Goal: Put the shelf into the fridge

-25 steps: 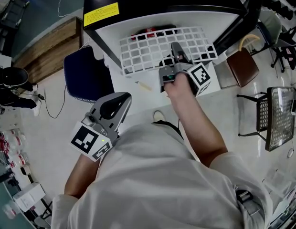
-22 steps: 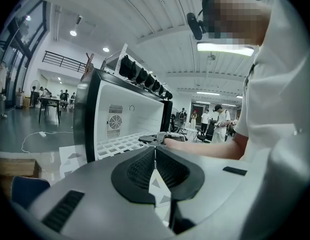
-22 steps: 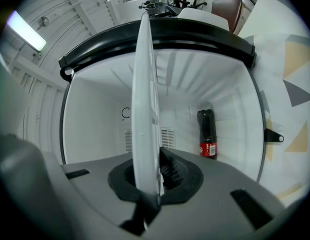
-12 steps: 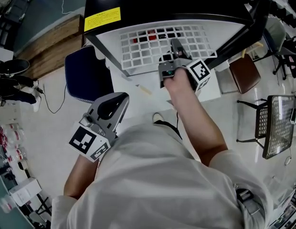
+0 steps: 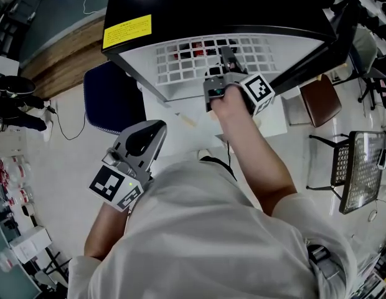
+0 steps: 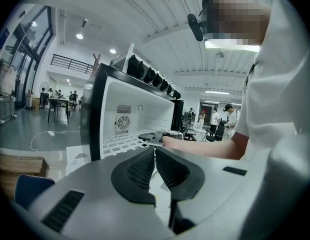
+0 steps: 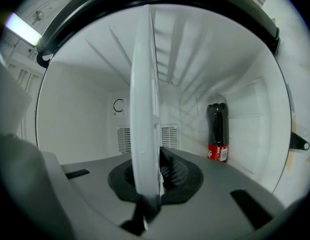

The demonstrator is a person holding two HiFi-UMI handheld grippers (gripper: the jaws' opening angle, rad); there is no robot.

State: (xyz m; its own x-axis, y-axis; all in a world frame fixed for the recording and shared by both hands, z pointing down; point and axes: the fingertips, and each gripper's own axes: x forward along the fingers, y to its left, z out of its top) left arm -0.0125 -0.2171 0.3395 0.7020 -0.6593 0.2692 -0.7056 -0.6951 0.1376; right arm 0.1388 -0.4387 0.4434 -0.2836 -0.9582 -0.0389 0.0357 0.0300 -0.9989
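The white wire shelf [image 5: 193,60] lies flat, partly inside the black fridge [image 5: 211,8] with its white inside. My right gripper [image 5: 228,60] is shut on the shelf's near edge, toward its right half. In the right gripper view the shelf [image 7: 145,99] shows edge-on as a white band clamped between the jaws of the right gripper [image 7: 147,186]. My left gripper [image 5: 150,132] hangs back near the person's body, shut with nothing in it. In the left gripper view the left gripper [image 6: 155,165] points at the fridge [image 6: 102,111] and the shelf [image 6: 122,143].
A dark cola bottle [image 7: 217,131] stands inside the fridge by its side wall; a rear vent [image 7: 169,135] is behind it. A blue seat [image 5: 112,98] is left of the fridge, a brown stool [image 5: 320,91] and a mesh chair [image 5: 358,161] to the right.
The right gripper has pushed the shelf farther into the fridge; less of the grid sticks out now. The left gripper has stayed about where it was.
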